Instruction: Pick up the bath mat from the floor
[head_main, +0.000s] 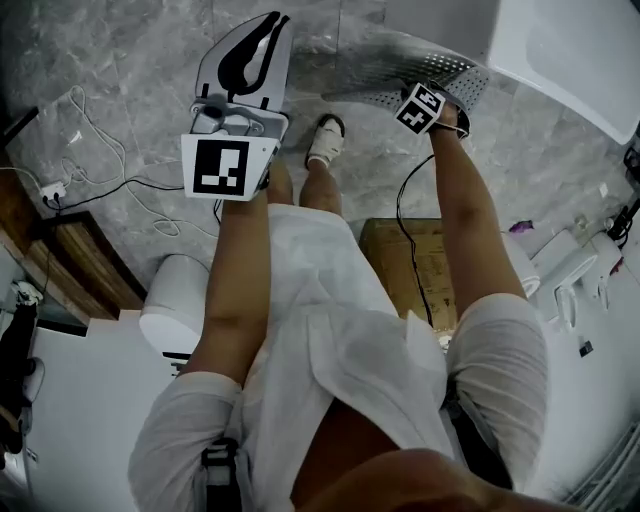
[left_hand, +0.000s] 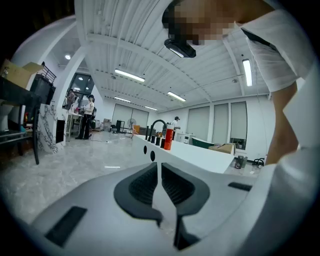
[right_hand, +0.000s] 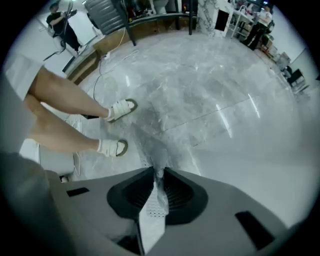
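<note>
The bath mat (head_main: 400, 62) is a pale grey perforated sheet on the marble floor, at the top of the head view, right of centre. My right gripper (head_main: 437, 95) reaches down to its near edge. In the right gripper view the right gripper (right_hand: 159, 172) is shut on a pinched fold of the mat (right_hand: 159, 192), which runs up between the pads from the floor. My left gripper (head_main: 262, 35) is held up over the floor to the left, away from the mat. Its jaws stand together with nothing between them (left_hand: 160, 180).
A person's sandalled foot (head_main: 326, 140) stands just left of the mat. Cables (head_main: 110, 165) and a power strip (head_main: 50, 190) lie on the floor at left. A cardboard box (head_main: 415, 260) sits near the legs. A white tub edge (head_main: 570, 50) fills the upper right.
</note>
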